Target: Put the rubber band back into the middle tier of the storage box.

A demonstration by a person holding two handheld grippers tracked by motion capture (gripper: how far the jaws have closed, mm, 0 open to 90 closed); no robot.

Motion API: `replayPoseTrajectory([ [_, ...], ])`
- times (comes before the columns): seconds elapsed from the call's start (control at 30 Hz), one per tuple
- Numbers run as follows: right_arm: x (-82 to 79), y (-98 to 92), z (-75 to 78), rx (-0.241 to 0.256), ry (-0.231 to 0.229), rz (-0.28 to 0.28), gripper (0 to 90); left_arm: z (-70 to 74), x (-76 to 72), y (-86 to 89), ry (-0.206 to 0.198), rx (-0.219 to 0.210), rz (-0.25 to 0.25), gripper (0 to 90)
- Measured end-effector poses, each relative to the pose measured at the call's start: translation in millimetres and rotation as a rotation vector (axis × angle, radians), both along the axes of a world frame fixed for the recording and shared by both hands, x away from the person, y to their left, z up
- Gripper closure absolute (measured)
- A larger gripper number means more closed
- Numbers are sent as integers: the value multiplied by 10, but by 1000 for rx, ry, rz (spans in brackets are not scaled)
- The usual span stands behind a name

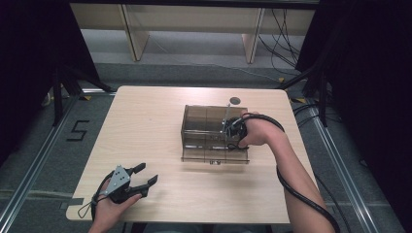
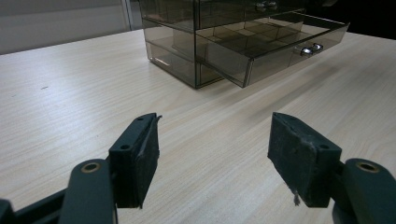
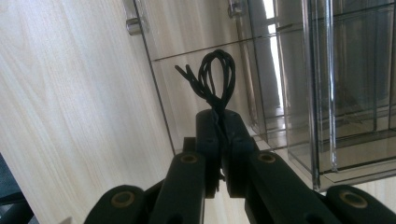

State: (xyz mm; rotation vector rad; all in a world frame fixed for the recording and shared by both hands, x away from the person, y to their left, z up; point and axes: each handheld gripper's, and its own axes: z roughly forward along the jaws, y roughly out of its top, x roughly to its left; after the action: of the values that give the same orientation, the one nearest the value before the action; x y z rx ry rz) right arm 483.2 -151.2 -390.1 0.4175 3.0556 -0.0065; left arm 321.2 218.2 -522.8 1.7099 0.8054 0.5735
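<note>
At frame centre, the right gripper (image 3: 220, 122) pinches a looped black cord (image 3: 215, 77) over the smoky drawer box's (image 1: 206, 127) open drawer (image 2: 275, 39) (pulled out); the left gripper (image 2: 212, 156), lower left, rests spread.

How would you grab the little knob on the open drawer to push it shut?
Grip the silver knob on the pulled-out drawer's front panel, coming straight at that front from the table's near side. It sticks out from the flat wall, so the open left gripper's fingers could probably close around it from either side.
</note>
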Motion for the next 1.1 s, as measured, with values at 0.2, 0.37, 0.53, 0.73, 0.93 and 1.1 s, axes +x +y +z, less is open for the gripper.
replayPoseTrajectory([
  [0.2,16,9,-38,0,4,10,873,0,0,-4,0,0,0,331],
  [0.37,12,32,-68,-11,12,1,872,0,-1,-2,-1,2,-1,331],
  [0.53,20,44,-110,-10,27,-15,871,0,0,1,0,0,0,331],
  [0.73,45,31,-186,4,32,2,856,-1,-3,-2,-3,1,-1,331],
  [0.93,45,-2,-246,6,36,-34,809,0,-1,1,1,-2,1,331],
  [1.1,41,-15,-255,26,51,-36,785,0,-1,0,0,1,-1,331],
])
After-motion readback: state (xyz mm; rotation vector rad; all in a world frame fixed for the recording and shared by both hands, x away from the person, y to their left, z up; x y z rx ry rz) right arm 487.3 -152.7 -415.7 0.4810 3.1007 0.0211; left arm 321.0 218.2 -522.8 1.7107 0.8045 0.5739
